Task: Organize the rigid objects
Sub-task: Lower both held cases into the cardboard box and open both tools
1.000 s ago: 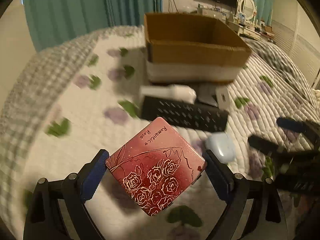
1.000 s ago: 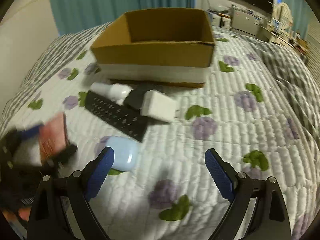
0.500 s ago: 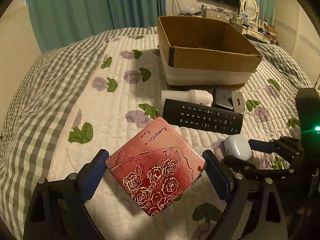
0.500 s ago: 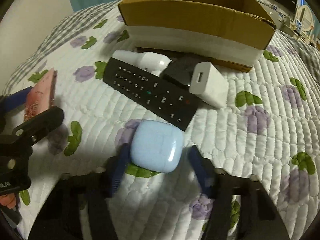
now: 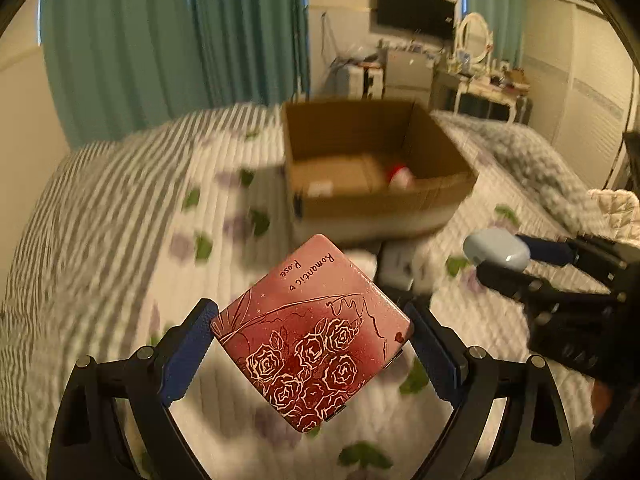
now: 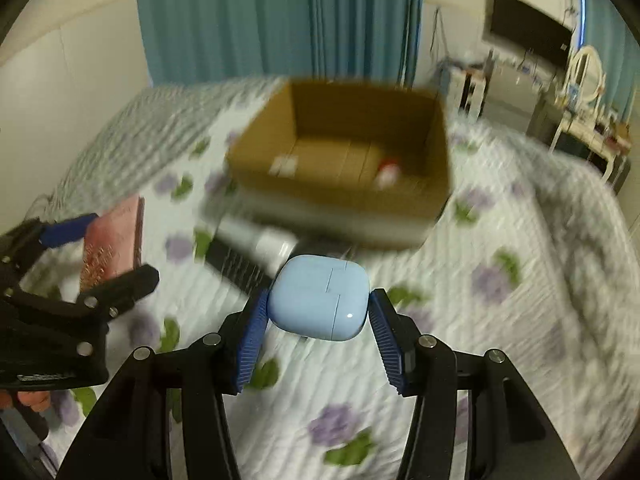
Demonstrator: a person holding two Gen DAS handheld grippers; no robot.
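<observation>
My left gripper (image 5: 310, 350) is shut on a red tin printed with roses (image 5: 312, 340) and holds it above the bed. The tin also shows in the right wrist view (image 6: 112, 248). My right gripper (image 6: 318, 320) is shut on a pale blue earbud case (image 6: 320, 298), lifted off the quilt; it shows at the right of the left wrist view (image 5: 496, 248). An open cardboard box (image 5: 376, 164) sits ahead on the bed, also in the right wrist view (image 6: 344, 160), with a small red and white item (image 6: 388, 170) inside.
A black remote (image 6: 236, 266), a white bottle (image 6: 260, 240) and a white charger (image 5: 394, 268) lie on the flowered quilt (image 6: 500, 320) in front of the box. Teal curtains, a TV and a dresser stand behind the bed.
My right gripper has shut on the blue earbud case and lifted it off the quilt. Both grippers have risen, so the box's inside now shows. The left still holds the tin.
</observation>
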